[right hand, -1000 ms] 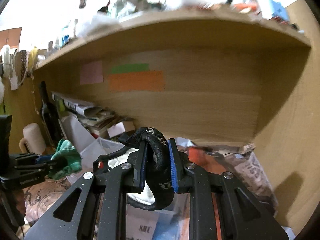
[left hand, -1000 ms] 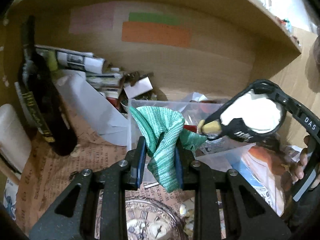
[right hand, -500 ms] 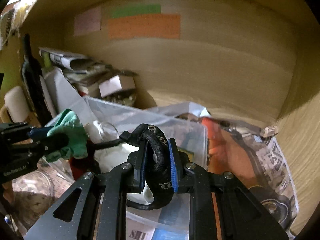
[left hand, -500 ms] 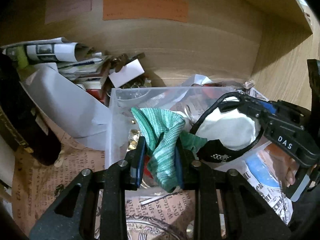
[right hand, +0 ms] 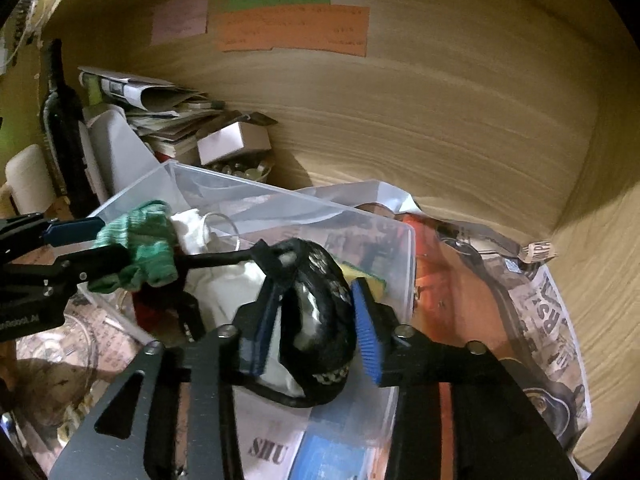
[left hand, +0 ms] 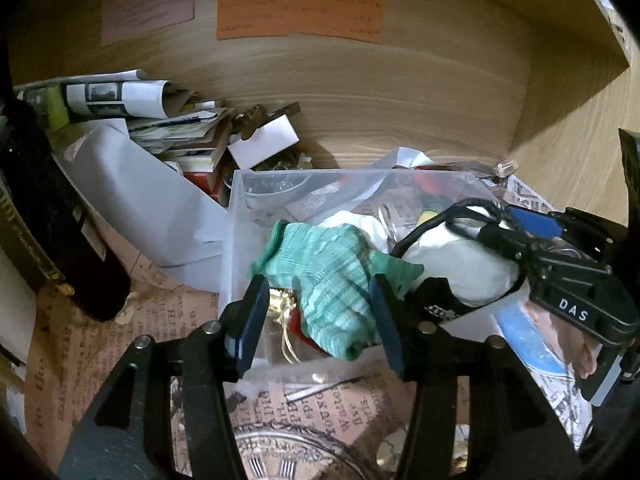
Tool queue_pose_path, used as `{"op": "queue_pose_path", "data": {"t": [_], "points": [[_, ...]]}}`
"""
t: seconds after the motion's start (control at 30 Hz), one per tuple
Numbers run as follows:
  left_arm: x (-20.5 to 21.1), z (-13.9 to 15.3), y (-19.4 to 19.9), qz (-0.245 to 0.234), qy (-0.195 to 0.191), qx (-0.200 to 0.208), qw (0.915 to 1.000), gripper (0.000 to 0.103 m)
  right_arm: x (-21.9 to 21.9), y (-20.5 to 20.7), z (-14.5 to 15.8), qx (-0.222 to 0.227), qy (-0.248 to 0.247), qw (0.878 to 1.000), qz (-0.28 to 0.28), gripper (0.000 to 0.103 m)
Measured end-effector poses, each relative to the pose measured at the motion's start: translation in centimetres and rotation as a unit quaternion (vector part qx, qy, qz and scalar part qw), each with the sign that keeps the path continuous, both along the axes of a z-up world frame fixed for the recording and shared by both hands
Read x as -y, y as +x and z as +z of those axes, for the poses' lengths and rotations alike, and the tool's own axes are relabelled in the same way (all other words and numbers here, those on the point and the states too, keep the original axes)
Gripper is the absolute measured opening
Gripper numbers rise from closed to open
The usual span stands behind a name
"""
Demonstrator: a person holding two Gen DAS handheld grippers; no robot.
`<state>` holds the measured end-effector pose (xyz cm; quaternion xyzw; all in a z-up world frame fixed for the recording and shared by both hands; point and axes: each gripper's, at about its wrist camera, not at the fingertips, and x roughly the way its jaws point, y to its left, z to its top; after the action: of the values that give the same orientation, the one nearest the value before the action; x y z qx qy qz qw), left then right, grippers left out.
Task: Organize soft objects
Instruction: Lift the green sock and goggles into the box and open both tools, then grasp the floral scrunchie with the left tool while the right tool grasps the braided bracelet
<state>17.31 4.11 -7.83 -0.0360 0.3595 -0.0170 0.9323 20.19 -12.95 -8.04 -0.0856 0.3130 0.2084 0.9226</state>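
A green knit cloth hangs over the near wall of a clear plastic bin, between the fingers of my left gripper, whose jaws stand wide apart. The cloth and left gripper also show in the right wrist view. My right gripper is open around a white pad with a black strap that sits over the bin's right side. That pad and the right gripper show at the right of the left wrist view.
The bin stands on newspaper in a wooden shelf recess. A dark bottle, rolled papers and a small white box crowd the back left. A glass dish lies below the left gripper. Orange packaging lies to the right.
Both grippers have opened. The green cloth and the strapped white pad have sunk lower over the bin, and both grippers have moved closer to it.
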Motion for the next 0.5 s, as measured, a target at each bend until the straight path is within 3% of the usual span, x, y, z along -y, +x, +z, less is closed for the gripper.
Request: {"op": "queue_pose_path", "data": {"t": [0.2,0.5], "points": [[0.1,1.6,-2.2,-0.003,-0.003,0.021,0.9998,0.07,0.6,-1.8,1.2,0.021,0.005,1.0,0.001,0.059],[1.2,3.4,-5.8,-0.017,-0.007,0.045,0.9988,0.093,3.2,-6.2,3.9,0.058,0.053,0.997,0.006,0.081]]}}
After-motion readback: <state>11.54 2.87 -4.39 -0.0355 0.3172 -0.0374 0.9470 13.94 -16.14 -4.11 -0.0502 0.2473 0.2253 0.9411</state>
